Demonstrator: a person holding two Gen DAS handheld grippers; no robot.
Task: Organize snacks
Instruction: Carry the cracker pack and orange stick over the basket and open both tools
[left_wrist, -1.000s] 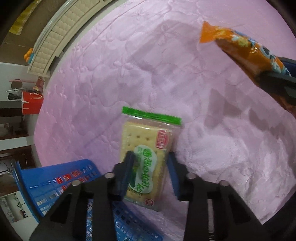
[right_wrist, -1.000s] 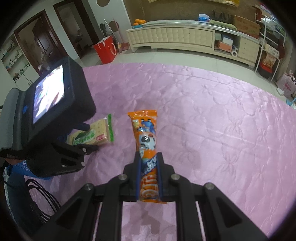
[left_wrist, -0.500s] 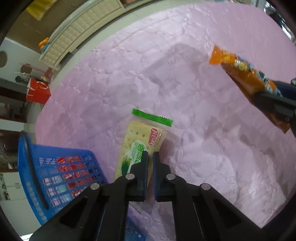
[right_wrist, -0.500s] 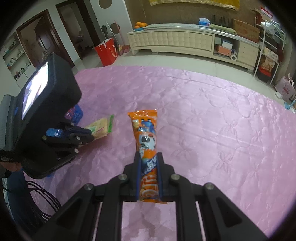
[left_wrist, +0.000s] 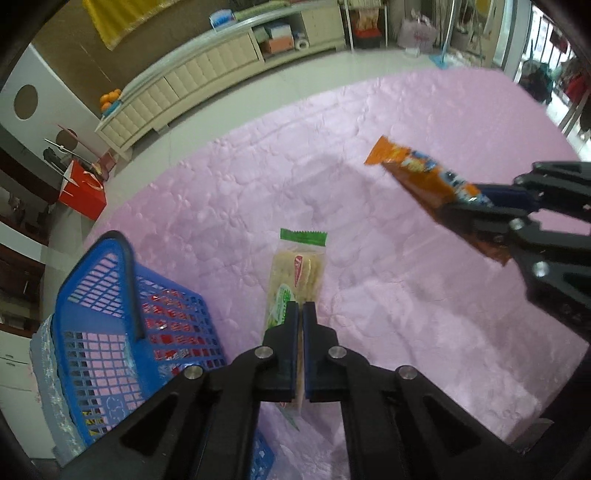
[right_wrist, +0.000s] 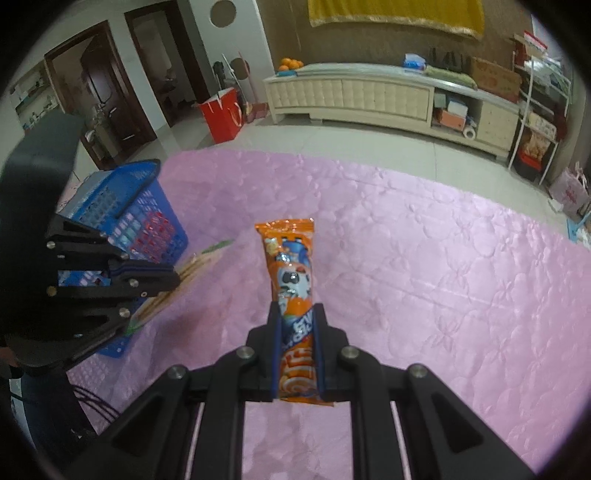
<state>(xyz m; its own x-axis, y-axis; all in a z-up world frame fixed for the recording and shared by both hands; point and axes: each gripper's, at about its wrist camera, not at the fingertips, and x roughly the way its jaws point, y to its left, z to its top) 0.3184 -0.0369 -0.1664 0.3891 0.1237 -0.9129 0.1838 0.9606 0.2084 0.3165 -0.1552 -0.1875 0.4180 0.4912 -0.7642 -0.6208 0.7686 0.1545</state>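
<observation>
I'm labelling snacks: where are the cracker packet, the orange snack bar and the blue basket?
cracker packet (left_wrist: 295, 273), left wrist view, on its clear front.
orange snack bar (right_wrist: 291, 273), right wrist view, on its printed middle.
blue basket (left_wrist: 96, 254), left wrist view, on its rim.

My left black plastic claw (left_wrist: 300, 314) has blue finger pads (left_wrist: 291, 332) and silver screws on its angular linkage arms; my right black plastic claw (right_wrist: 297, 325) matches, black cables trailing nearby.

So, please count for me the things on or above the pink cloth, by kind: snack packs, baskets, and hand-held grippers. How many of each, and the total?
Snack packs: 2, the cracker pack and the orange pack
Baskets: 1, the blue basket, with red packaging inside, too hidden to count
Hand-held grippers: 2, the left gripper and the right gripper
Total: 5
</observation>
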